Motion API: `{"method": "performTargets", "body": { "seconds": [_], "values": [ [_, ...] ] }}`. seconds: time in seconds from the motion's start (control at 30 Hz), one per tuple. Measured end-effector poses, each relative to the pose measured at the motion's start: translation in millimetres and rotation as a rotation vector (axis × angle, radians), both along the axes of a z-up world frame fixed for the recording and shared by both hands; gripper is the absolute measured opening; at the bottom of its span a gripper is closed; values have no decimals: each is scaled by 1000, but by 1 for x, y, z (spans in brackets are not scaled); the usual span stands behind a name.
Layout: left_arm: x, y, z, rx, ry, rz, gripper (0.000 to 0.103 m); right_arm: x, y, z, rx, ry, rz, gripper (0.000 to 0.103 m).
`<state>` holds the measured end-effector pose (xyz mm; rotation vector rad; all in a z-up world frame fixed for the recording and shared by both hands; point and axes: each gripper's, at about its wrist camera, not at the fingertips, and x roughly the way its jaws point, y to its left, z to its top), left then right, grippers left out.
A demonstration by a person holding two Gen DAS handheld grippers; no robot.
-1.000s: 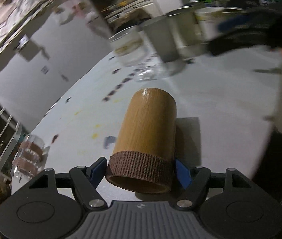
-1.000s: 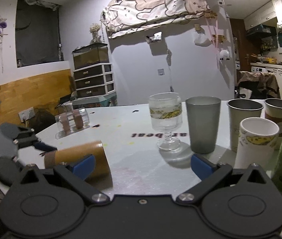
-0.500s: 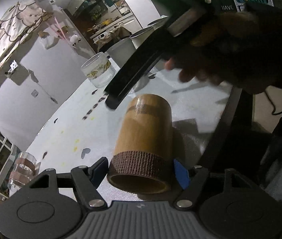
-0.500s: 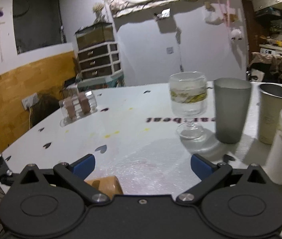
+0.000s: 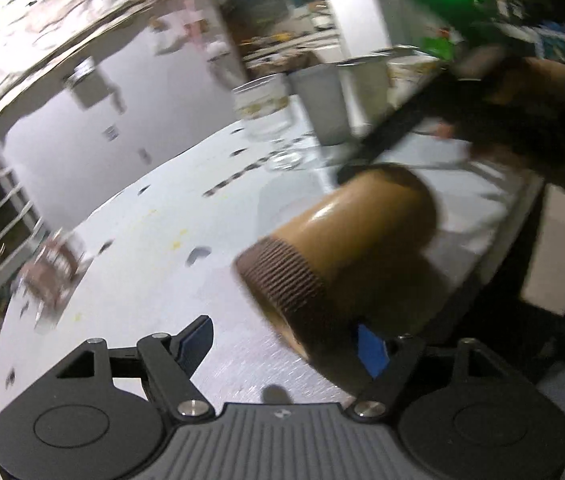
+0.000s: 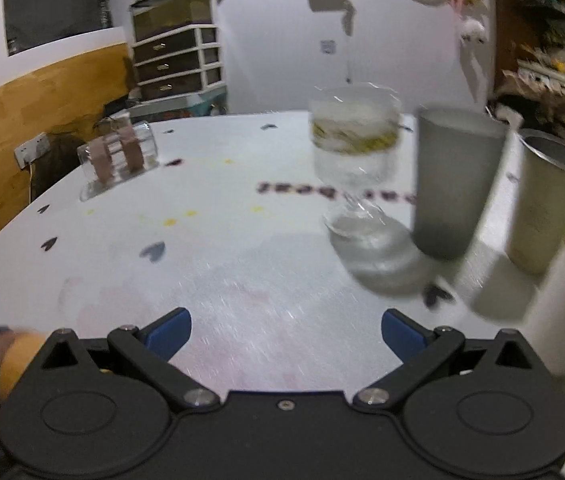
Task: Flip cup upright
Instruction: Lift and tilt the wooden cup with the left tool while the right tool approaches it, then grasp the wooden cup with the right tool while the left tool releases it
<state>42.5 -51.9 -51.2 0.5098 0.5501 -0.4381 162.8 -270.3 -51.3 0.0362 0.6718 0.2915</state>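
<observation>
Black left gripper (image 5: pixel 284 344) (2 blue pads, silver screws), ribbed grey housing.

Item: one cup (image 5: pixel 346 248), cylindrical, tan wood-grain finish with a glossy sheen along its side. A dark brown ribbed band encircles the end nearest the left wrist camera; a thinner dark band is faintly visible near the far end. Pose: not upright; it lies on its side, angled diagonally, banded end toward the lower left of the left wrist view, far end toward the upper right. Whether it rests on the desk (image 5: pixel 154 240) or is raised off it cannot be determined; the frame is motion-blurred. In the right wrist view the cup (image 6: pixel 6 360) shows only partly at the lower left edge, banded end leftward.
</observation>
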Motion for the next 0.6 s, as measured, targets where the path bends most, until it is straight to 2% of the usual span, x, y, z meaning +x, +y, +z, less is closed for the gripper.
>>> {"method": "performTargets", "body": {
  "seconds": [0.1, 0.37, 0.5, 0.6],
  "values": [
    [7, 11, -1, -95, 19, 60, 77, -22, -13, -1, 59, 25, 39, 102],
    [24, 34, -2, -376, 59, 184, 75, -64, -11, -8, 69, 59, 69, 100],
    [25, 38, -3, -455, 65, 193, 75, -67, -13, -12, 111, 107, 76, 99],
    [23, 40, -6, -492, 72, 190, 75, -64, -24, -12, 189, 126, 22, 99]
  ]
}}
